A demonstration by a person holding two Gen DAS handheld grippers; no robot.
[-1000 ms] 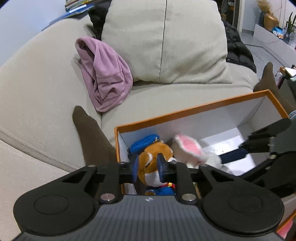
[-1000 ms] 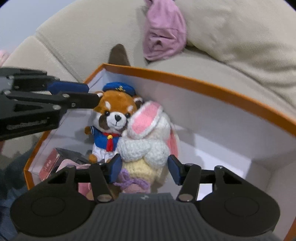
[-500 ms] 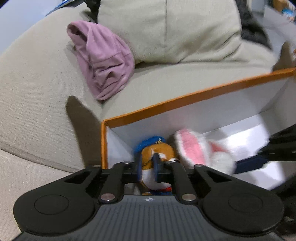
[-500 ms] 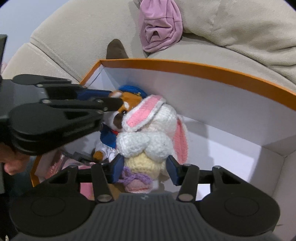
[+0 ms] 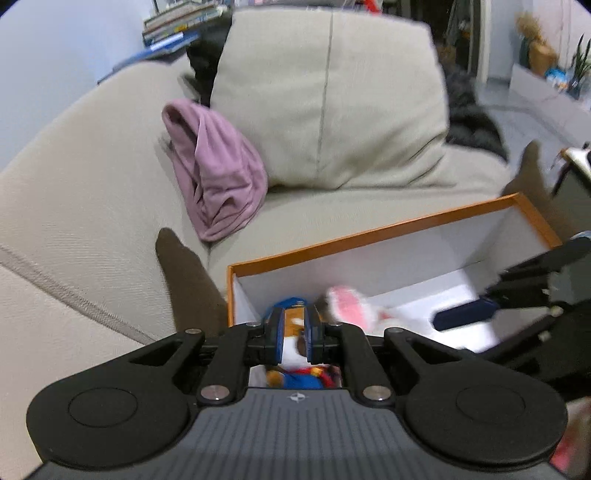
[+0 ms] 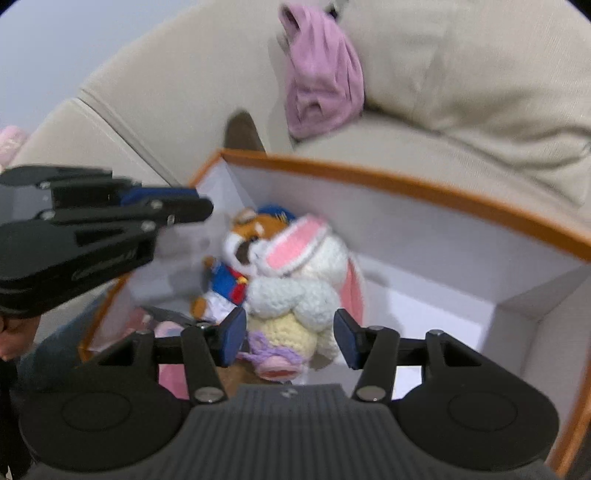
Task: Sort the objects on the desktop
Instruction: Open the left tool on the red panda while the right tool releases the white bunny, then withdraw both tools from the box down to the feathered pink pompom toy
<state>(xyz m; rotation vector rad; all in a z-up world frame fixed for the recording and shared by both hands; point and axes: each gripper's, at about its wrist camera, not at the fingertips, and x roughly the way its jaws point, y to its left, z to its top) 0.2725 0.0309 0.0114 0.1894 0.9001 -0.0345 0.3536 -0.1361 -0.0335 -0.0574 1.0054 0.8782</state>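
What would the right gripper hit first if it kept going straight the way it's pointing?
Most likely the white crocheted rabbit with pink ears: the right gripper points at its yellow body, with the open pads on either side. Depth is unclear.

A home living room: beige sofa with back cushion, stacked books behind

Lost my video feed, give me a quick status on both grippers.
Left gripper shut, nothing held. Right gripper jaws opening, straddling crochet bunny. Red panda plush pressed against bunny inside orange box.
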